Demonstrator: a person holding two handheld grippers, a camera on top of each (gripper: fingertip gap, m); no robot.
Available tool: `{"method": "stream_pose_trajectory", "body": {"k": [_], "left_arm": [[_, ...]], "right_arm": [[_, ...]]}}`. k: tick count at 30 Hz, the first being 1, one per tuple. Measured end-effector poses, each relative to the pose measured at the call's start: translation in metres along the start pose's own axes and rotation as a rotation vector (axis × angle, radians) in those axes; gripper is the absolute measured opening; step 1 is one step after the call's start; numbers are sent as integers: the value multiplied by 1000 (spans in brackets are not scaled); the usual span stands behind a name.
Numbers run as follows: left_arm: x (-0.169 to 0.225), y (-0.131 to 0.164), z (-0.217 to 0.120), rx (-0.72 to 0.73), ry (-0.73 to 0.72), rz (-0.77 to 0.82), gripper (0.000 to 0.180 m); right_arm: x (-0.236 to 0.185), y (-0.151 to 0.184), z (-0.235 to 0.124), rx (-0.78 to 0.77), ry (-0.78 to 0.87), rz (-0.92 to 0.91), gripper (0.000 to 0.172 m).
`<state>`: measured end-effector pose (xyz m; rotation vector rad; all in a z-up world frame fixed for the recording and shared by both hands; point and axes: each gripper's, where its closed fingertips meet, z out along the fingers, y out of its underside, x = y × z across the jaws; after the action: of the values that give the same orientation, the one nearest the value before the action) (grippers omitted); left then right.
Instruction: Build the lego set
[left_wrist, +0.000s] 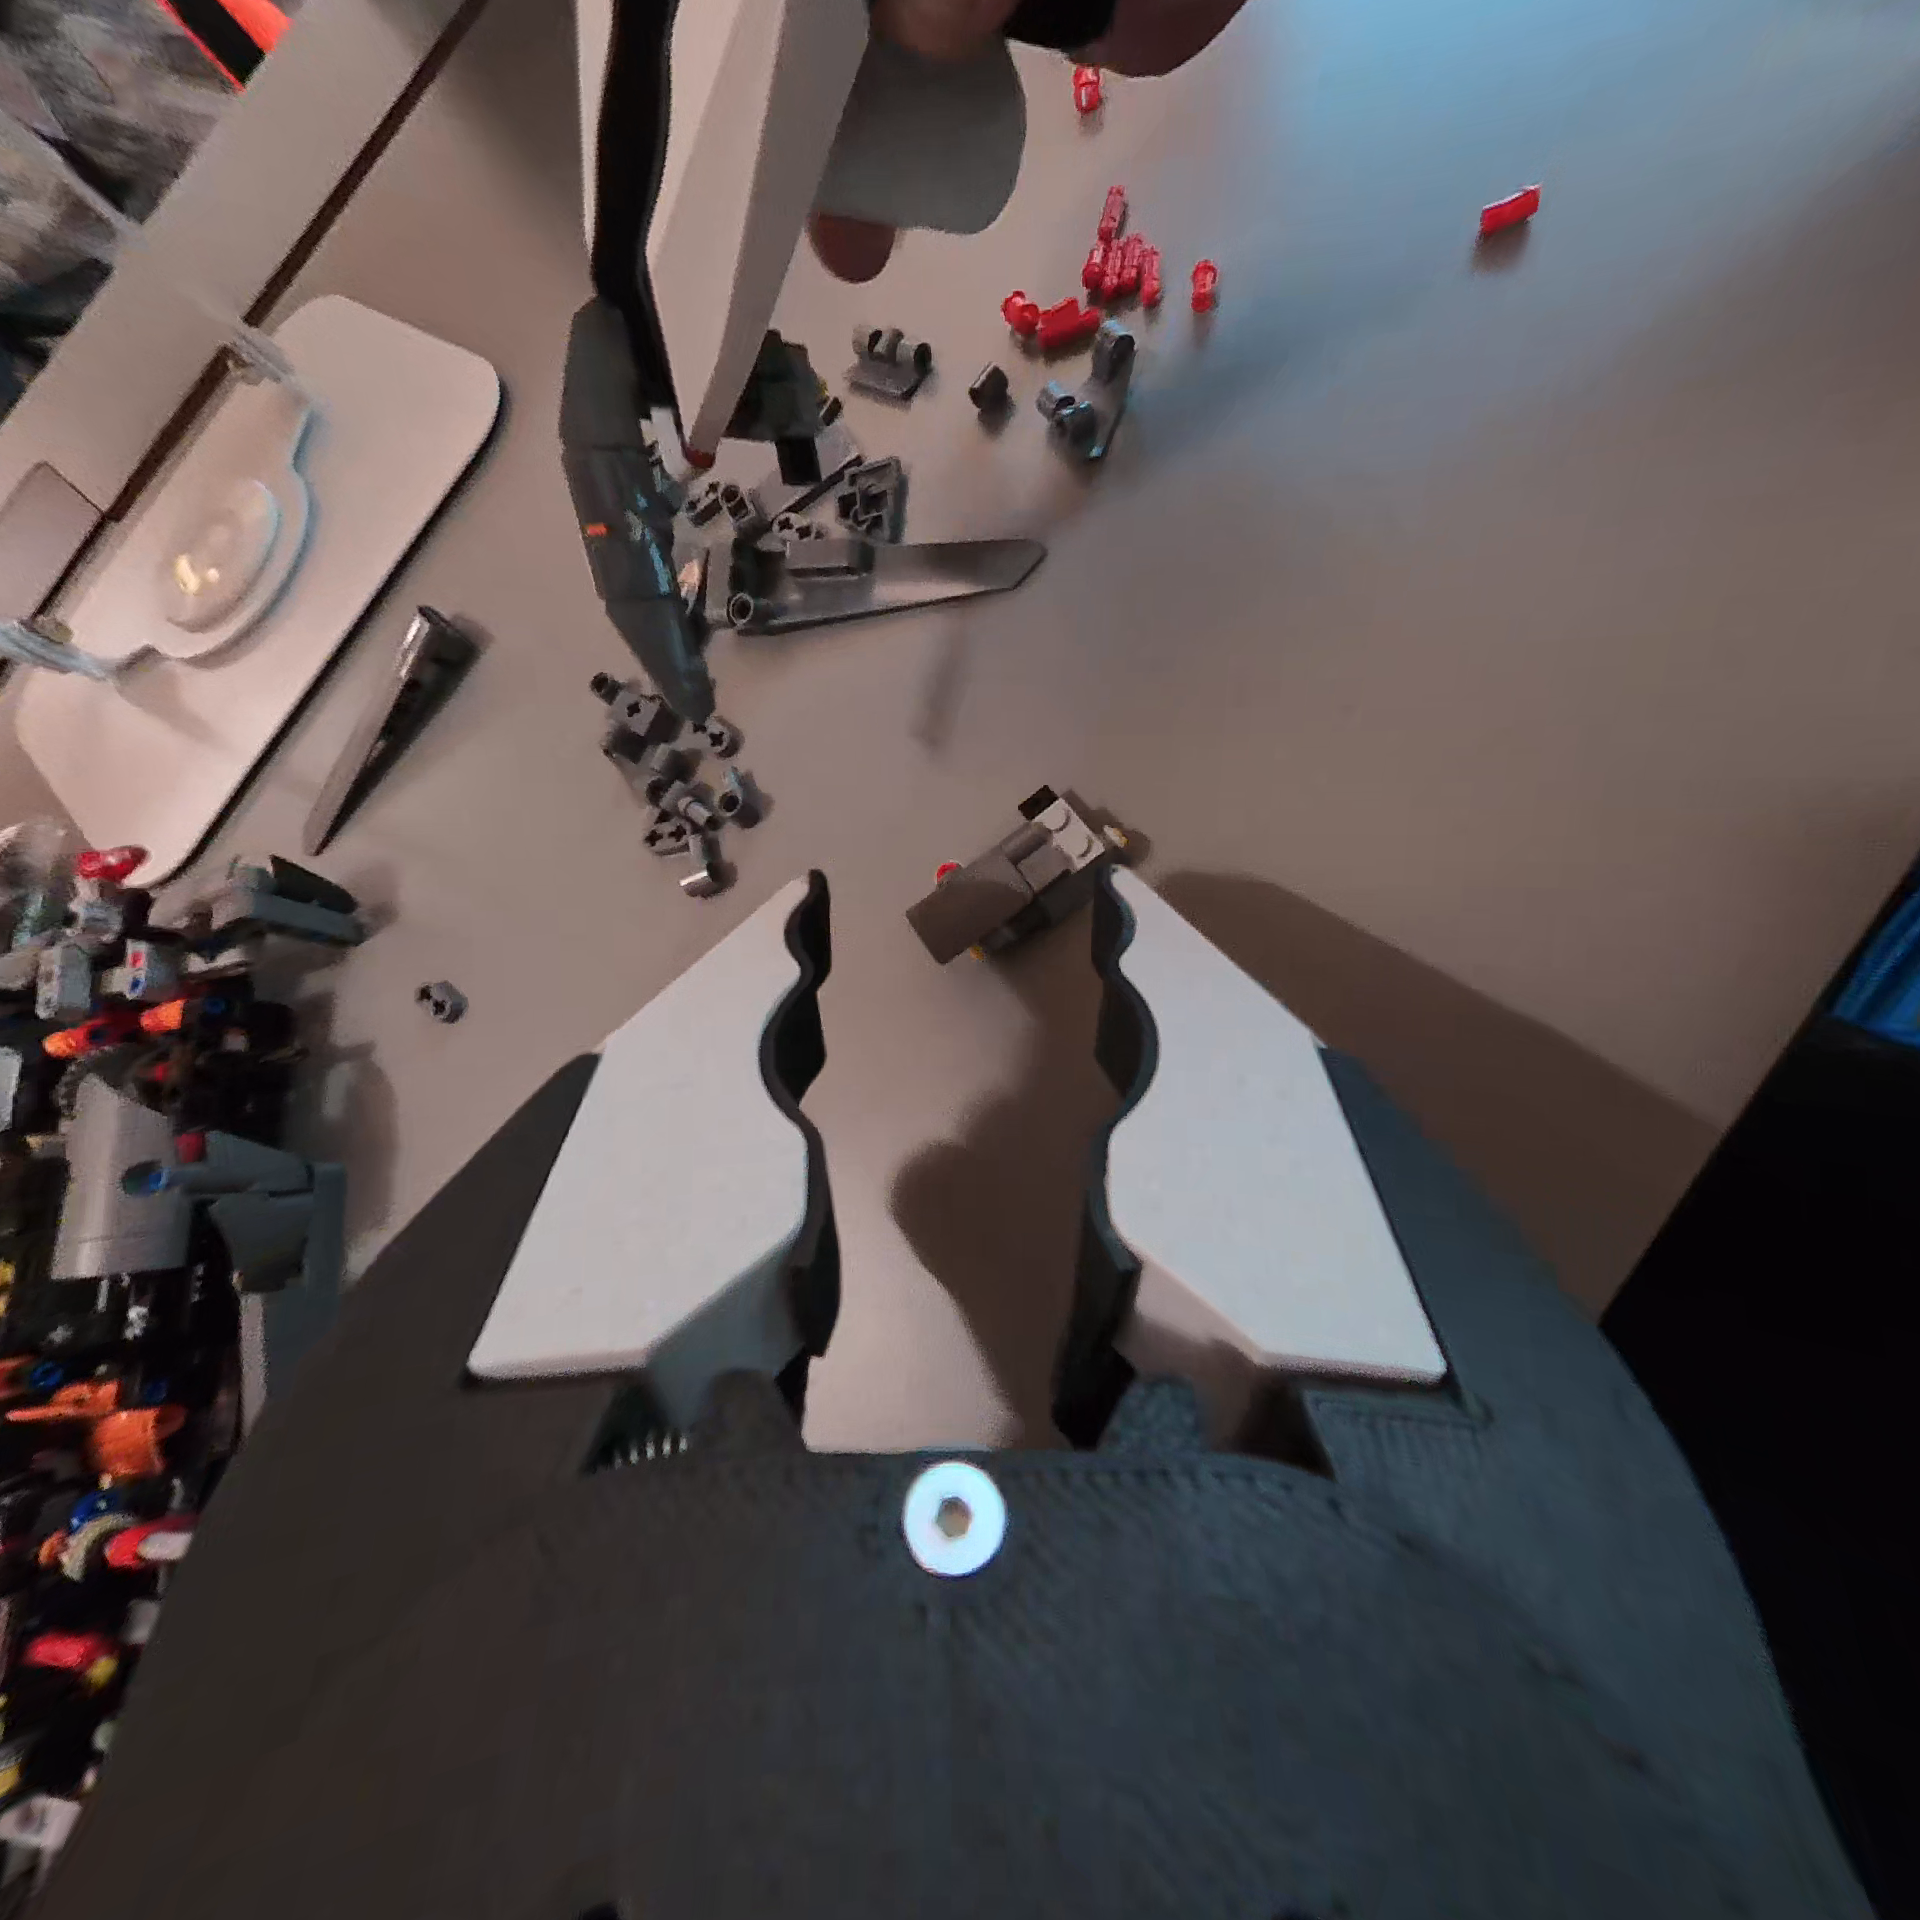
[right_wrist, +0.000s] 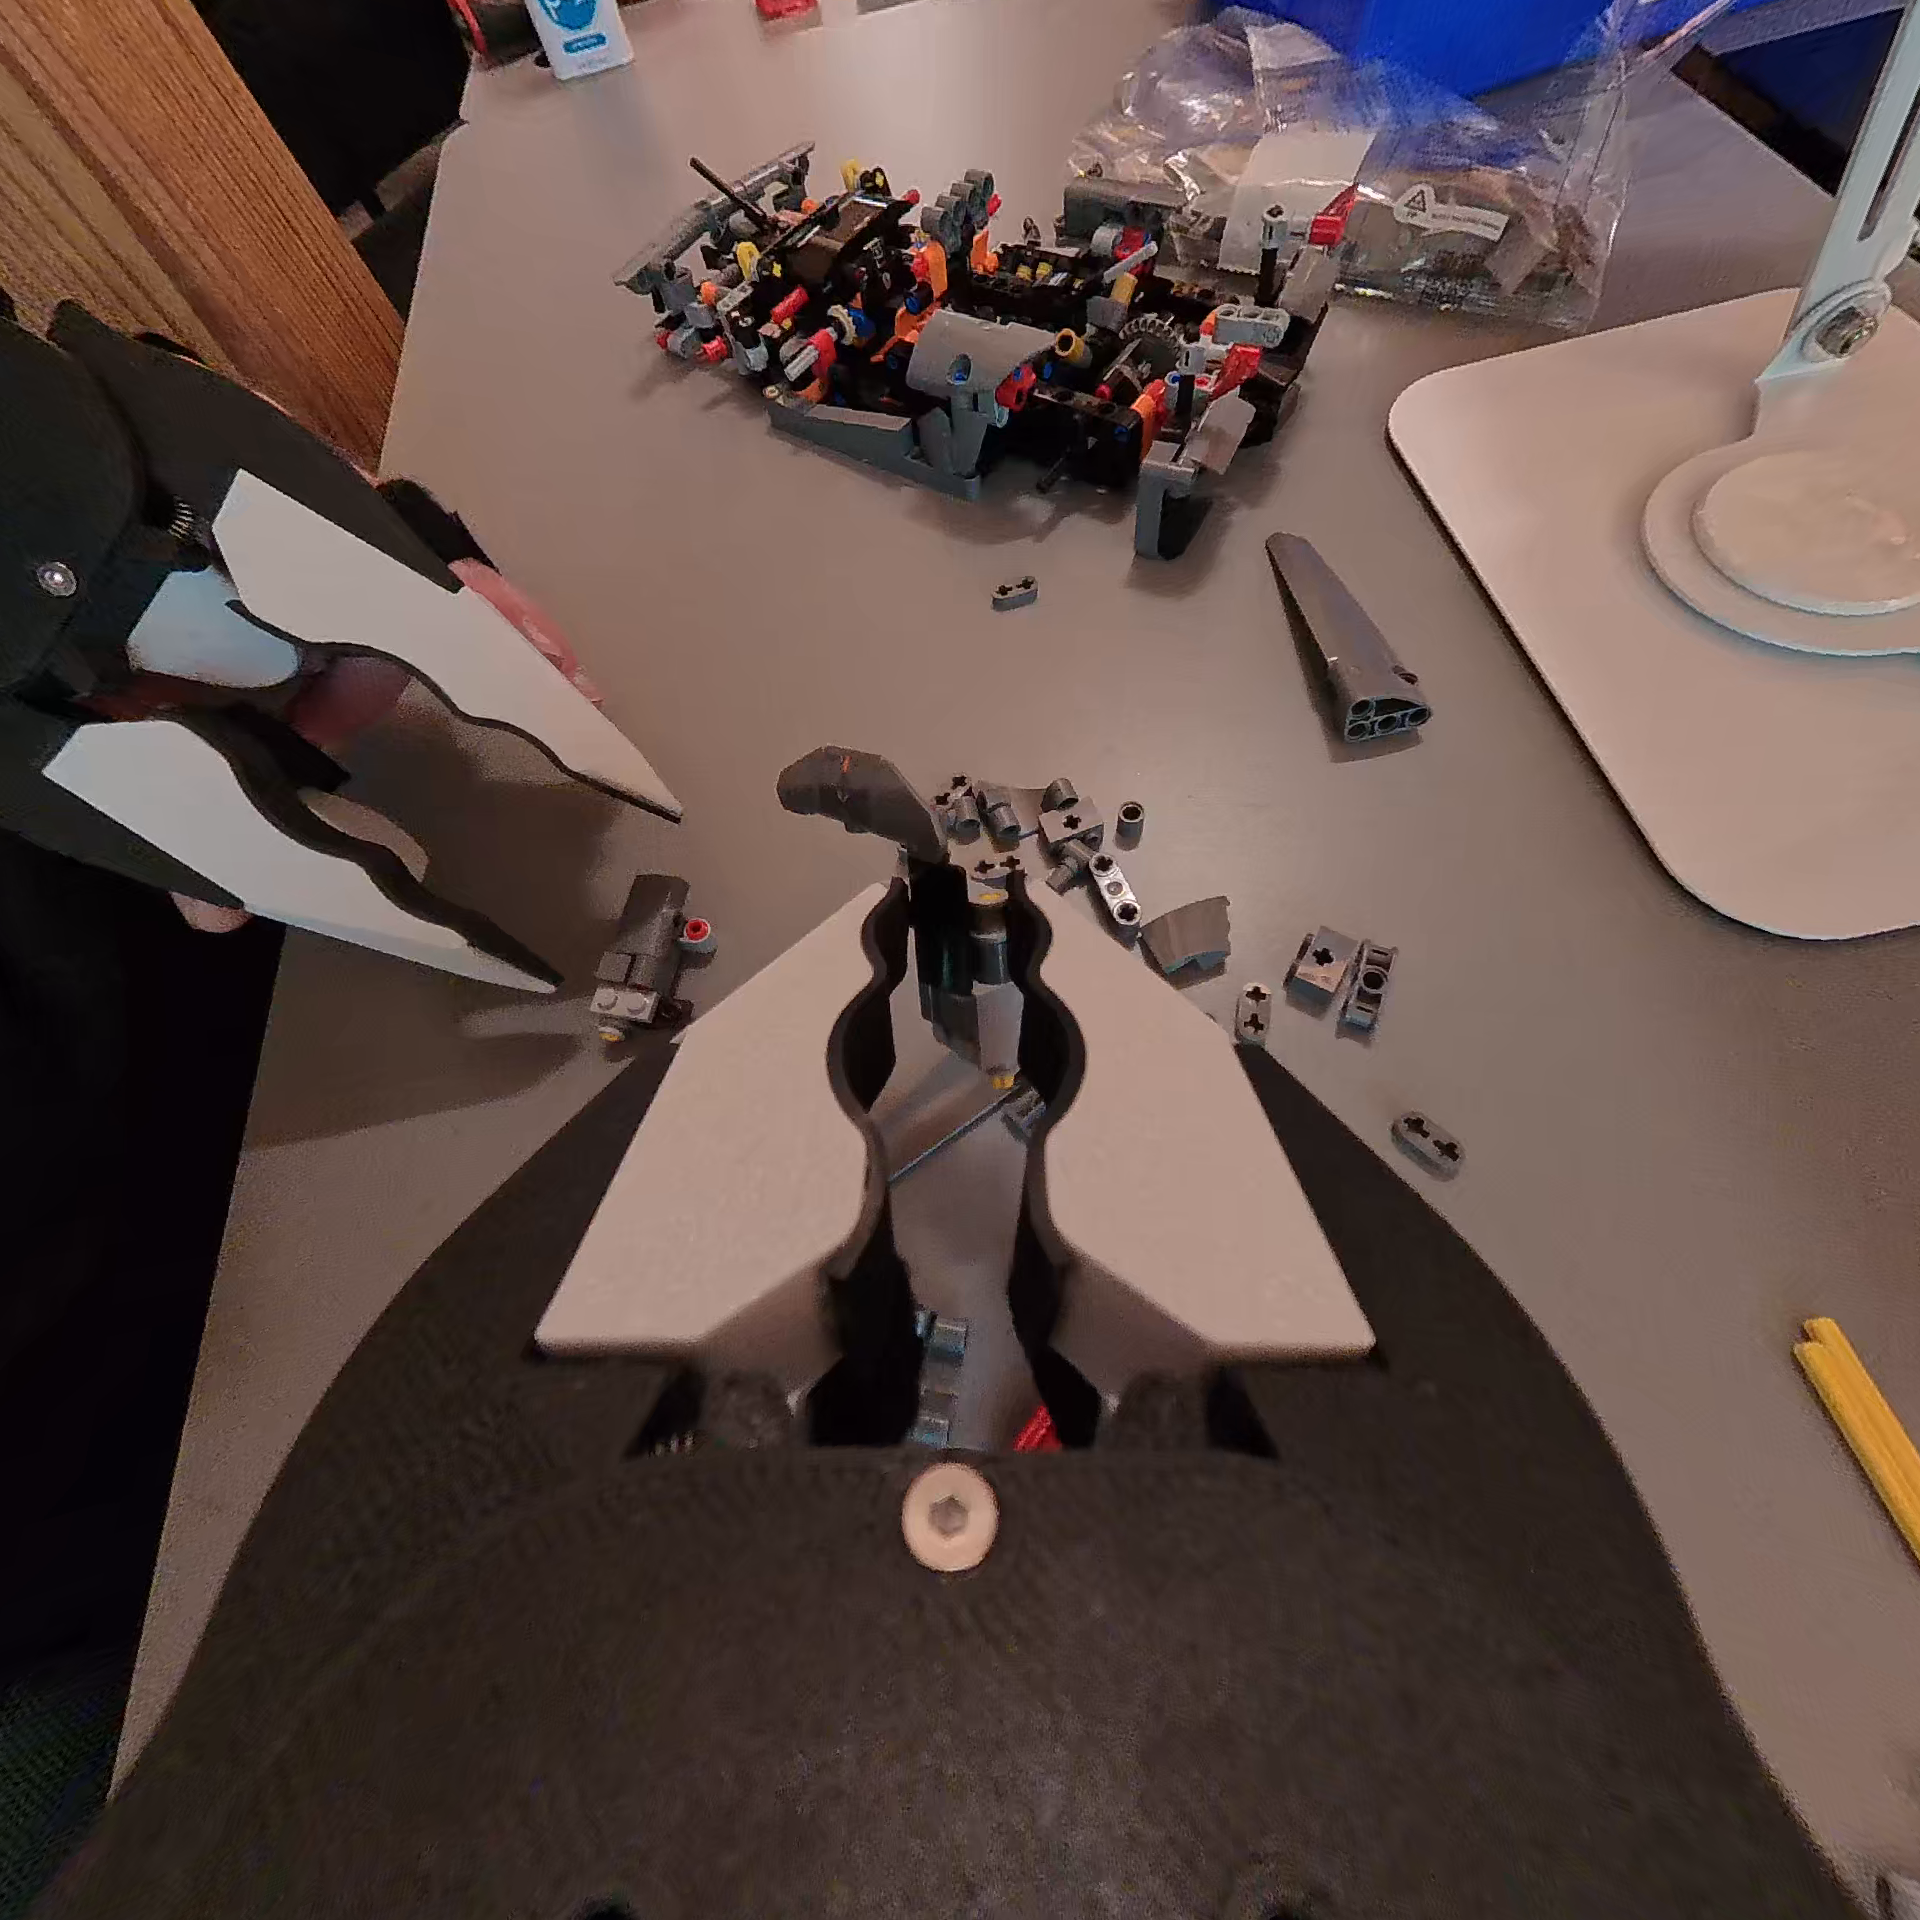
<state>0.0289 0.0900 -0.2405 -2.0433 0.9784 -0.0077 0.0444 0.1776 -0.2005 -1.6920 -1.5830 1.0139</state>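
My left gripper is open, with nothing pressed between its pads. A small grey brick assembly with a red stud lies on the table just ahead of it, close to the right fingertip. The right wrist view shows this assembly on the table beside the open left gripper. My right gripper is shut on a dark grey and black brick assembly. Its curved dark panel sticks out past the fingertips. In the left wrist view the right gripper holds this assembly at the table.
A large multicoloured brick model and a clear plastic bag lie at the back. A white stand base is at the right, with a tapered dark panel near it. Loose grey connectors, red pins and yellow sticks lie about. The large multicoloured brick model is about 20 cm from both grippers' fingertips. Seen from the left wrist view as well.
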Motion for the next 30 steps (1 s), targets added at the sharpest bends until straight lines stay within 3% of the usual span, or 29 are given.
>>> {"method": "stream_pose_trajectory", "body": {"k": [5, 13, 21, 30], "left_arm": [[12, 7, -6, -4, 59, -125, 46], [22, 5, 3, -6, 105, -181, 47], [20, -10, 23, 18, 116, -82, 63], [25, 1, 5, -23, 123, -128, 44]], "right_arm": [[-2, -1, 0, -4, 4, -10, 16], [-6, -4, -1, 4, 4, -28, 16], [-7, -8, -6, 23, 11, -28, 16], [-9, -8, -5, 19, 10, -32, 16]]}}
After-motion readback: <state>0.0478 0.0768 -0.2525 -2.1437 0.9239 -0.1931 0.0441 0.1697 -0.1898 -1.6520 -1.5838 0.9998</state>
